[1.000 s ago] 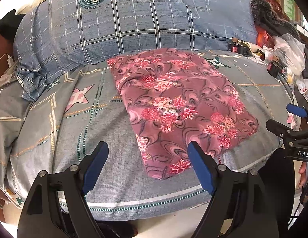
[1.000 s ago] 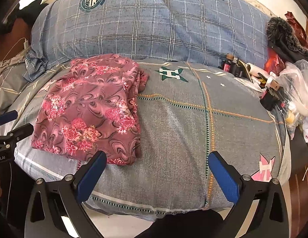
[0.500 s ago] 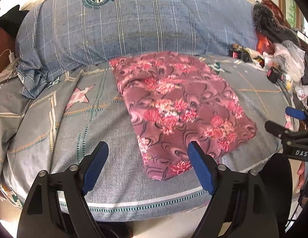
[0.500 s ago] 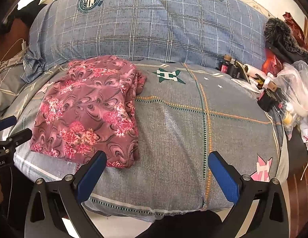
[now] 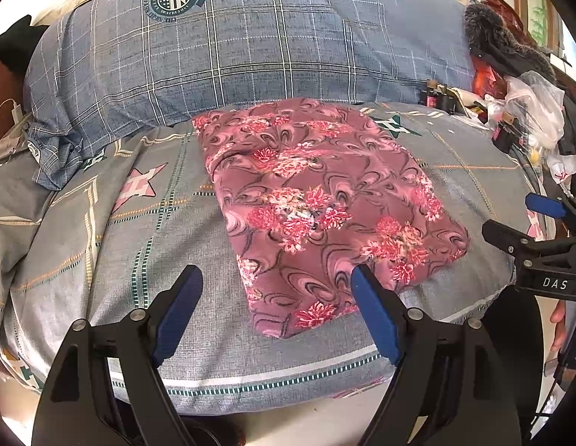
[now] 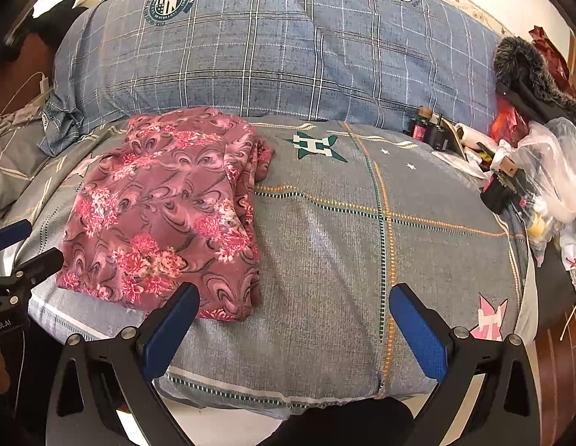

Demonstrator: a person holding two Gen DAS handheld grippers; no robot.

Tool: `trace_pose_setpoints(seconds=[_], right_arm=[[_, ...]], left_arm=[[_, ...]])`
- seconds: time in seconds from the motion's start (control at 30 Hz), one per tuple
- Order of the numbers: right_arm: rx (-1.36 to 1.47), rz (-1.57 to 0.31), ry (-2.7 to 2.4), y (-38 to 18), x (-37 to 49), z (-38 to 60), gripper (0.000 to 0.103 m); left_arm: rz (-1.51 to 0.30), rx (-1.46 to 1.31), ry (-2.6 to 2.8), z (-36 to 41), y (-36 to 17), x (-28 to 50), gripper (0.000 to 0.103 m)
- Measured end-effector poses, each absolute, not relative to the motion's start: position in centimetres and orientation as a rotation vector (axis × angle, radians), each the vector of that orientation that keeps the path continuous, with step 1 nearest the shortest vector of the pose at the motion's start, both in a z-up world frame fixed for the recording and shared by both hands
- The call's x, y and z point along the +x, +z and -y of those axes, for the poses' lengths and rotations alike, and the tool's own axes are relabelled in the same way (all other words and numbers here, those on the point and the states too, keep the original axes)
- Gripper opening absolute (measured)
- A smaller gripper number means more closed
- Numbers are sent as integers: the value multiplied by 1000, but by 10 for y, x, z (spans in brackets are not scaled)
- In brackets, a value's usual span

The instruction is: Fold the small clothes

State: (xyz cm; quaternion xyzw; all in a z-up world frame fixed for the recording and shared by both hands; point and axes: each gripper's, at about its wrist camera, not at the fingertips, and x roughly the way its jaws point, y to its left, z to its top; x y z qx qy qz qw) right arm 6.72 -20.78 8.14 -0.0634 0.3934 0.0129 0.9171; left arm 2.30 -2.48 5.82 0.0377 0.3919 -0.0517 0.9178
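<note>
A folded maroon garment with pink flowers (image 5: pixel 321 200) (image 6: pixel 165 212) lies flat on the grey patterned bed cover (image 5: pixel 102 252) (image 6: pixel 343 245). My left gripper (image 5: pixel 276 278) hangs open in front of the garment's near edge, with nothing between its blue pads. In the right wrist view my right gripper (image 6: pixel 295 297) is open too, over bare cover to the right of the garment. Each gripper shows at the edge of the other's view: the right gripper (image 5: pixel 518 219) and the left gripper (image 6: pixel 24 245).
A big blue plaid pillow (image 5: pixel 250 48) (image 6: pixel 280 44) lies behind the garment. At the right edge sit a fur-trimmed dark coat (image 6: pixel 529 70), plastic bags (image 6: pixel 555 171) and small dark bottles (image 6: pixel 429 130). The bed's front edge runs just below the grippers.
The left wrist view has tilted slightly, so the scene sits a little lower in it. The garment lies as before and both grippers remain open.
</note>
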Motion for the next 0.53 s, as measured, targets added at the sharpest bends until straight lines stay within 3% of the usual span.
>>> trace_pose_setpoints(seconds=[0.53], right_arm=[[-145, -764, 10, 85, 64, 208, 103]], left_arm=[[-807, 81, -102, 26, 58, 23, 82]])
